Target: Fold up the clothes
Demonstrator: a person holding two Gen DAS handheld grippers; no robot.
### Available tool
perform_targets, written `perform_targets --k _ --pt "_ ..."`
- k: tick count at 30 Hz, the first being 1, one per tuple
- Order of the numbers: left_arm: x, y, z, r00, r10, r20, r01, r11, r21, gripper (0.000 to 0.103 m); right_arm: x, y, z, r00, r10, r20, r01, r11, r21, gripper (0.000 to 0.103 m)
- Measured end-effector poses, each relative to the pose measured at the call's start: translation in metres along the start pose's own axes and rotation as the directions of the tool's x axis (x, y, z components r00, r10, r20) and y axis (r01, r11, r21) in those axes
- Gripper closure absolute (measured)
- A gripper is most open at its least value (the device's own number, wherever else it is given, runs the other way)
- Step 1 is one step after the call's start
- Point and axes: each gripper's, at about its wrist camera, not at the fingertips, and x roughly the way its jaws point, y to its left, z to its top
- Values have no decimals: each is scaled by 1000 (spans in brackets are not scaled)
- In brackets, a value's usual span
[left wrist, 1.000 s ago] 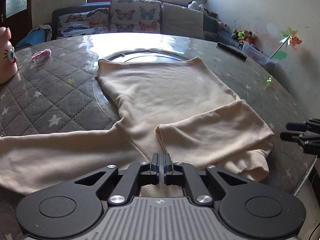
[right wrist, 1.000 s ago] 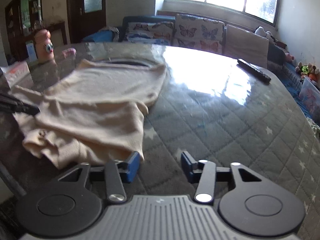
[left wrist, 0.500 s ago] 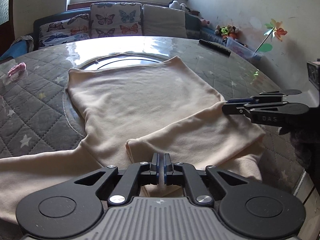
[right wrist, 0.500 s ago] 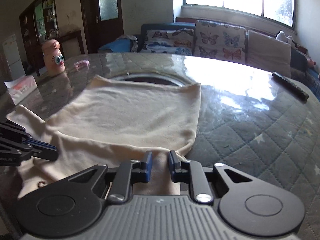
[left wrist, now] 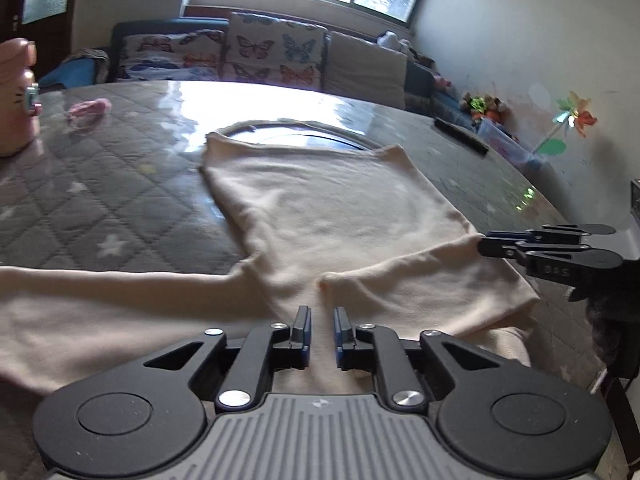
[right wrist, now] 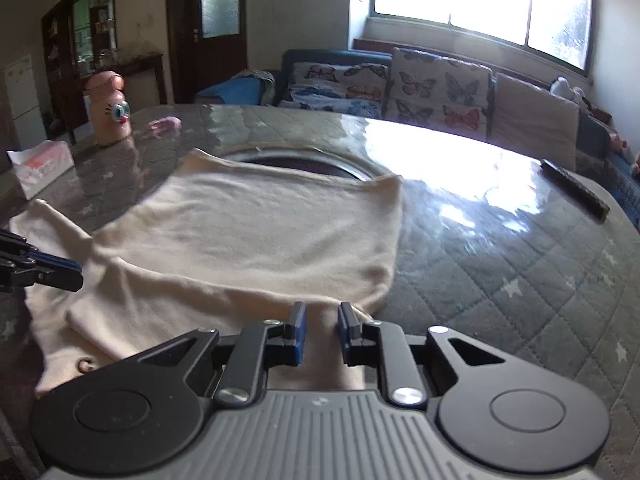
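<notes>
1 cream garment (left wrist: 336, 216), 2 claws, 1 remote (right wrist: 576, 189)

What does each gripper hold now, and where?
Left gripper: nothing; its jaws just opened over the cream garment. Right gripper: jaws just opened slightly, garment's fold between them; grip cannot be told.

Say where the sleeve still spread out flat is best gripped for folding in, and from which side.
Judging by its pose, grip the unfolded sleeve near its cuff end, which runs off the left wrist view's left edge. Come in low from the table's near edge: the cloth lies flat on the quilted table cover, so only a free hem edge gives the left gripper something to pinch.
</notes>
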Motion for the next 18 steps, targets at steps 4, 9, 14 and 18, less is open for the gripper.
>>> perform_targets --k 4,9,14,18 --pt "-21 29 -4 993 112 29 -110 992 -68 80 7 29 3 997 79 -17 -80 996 -43 86" --pt "-47 63 -11 955 290 61 -279 950 -141 74 21 68 7 986 166 -30 -168 982 -81 86" --pt "-65 96 -16 902 426 63 -400 883 -246 71 35 96 10 980 198 -37 -201 972 -124 86" --pt "-76 115 -20 876 480 52 -440 838 -324 67 40 111 14 980 195 -32 -198 968 -155 86"
